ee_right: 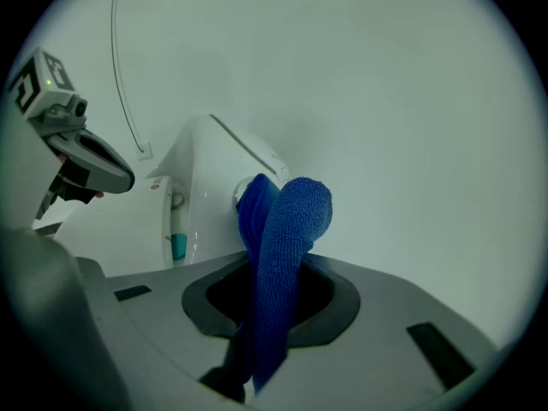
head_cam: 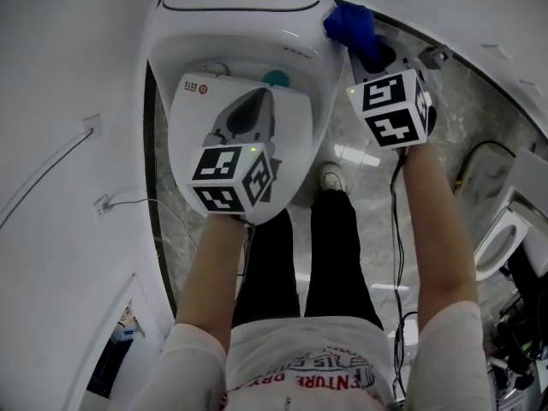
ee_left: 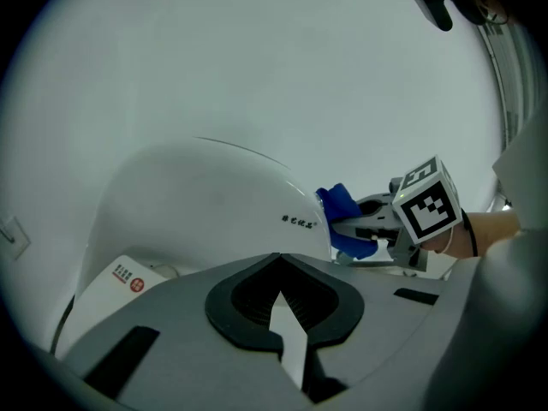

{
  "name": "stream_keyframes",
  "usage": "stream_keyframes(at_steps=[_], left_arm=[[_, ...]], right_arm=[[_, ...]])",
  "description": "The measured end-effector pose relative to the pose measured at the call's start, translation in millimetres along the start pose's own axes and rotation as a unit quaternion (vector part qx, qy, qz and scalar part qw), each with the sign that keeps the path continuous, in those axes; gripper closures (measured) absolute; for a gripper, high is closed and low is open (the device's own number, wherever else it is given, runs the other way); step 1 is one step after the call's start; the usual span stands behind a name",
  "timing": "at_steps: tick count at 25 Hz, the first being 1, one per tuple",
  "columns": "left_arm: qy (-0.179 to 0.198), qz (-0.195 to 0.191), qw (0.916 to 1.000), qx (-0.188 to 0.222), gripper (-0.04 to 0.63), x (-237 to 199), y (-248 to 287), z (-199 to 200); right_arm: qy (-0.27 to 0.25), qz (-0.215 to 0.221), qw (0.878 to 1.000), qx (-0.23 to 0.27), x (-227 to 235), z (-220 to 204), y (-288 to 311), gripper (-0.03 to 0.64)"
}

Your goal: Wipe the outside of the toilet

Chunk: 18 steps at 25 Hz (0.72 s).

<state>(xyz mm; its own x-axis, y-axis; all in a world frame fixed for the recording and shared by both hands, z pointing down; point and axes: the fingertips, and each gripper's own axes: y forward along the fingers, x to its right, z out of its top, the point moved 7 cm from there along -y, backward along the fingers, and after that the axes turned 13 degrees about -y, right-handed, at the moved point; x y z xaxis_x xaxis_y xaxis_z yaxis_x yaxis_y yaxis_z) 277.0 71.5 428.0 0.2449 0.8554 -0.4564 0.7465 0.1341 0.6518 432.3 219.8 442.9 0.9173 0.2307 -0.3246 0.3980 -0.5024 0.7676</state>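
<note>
The white toilet (head_cam: 257,41) stands against the wall with its lid (head_cam: 295,122) down and a printed label on it. My right gripper (head_cam: 366,48) is shut on a blue cloth (head_cam: 349,24), which is pressed to the right rear side of the toilet body. In the right gripper view the cloth (ee_right: 287,229) rises from between the jaws of the right gripper (ee_right: 270,315) and touches the toilet (ee_right: 214,169). My left gripper (head_cam: 259,99) hovers over the lid, shut and holding nothing. From the left gripper view, the left gripper (ee_left: 279,298) points across the toilet (ee_left: 197,204) towards the cloth (ee_left: 342,221).
A white wall with a cable and a socket (head_cam: 103,204) runs close along the left. The person's legs and a shoe (head_cam: 332,178) stand on the marble floor to the right of the bowl. Another white fixture (head_cam: 505,229) and cables lie at far right.
</note>
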Motion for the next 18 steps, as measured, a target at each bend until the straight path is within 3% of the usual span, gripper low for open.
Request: stream_keyframes(at_steps=[7,12,18], left_arm=[[0.040,-0.043,0.9973,-0.043,0.589,-14,21,-8],[0.073,-0.074,0.9923,-0.067,0.589,-22,25,-18],[0.101,-0.081,0.9870,-0.096,0.589,-27,30,-39]], right_arm=[[-0.013,-0.001,1.000,-0.015,-38,-15,9,0.540],[0.022,0.010,1.000,-0.001,-63,-41,14,0.540],[0.091,0.033,0.995,-0.005,-94,-67,18,0.540]])
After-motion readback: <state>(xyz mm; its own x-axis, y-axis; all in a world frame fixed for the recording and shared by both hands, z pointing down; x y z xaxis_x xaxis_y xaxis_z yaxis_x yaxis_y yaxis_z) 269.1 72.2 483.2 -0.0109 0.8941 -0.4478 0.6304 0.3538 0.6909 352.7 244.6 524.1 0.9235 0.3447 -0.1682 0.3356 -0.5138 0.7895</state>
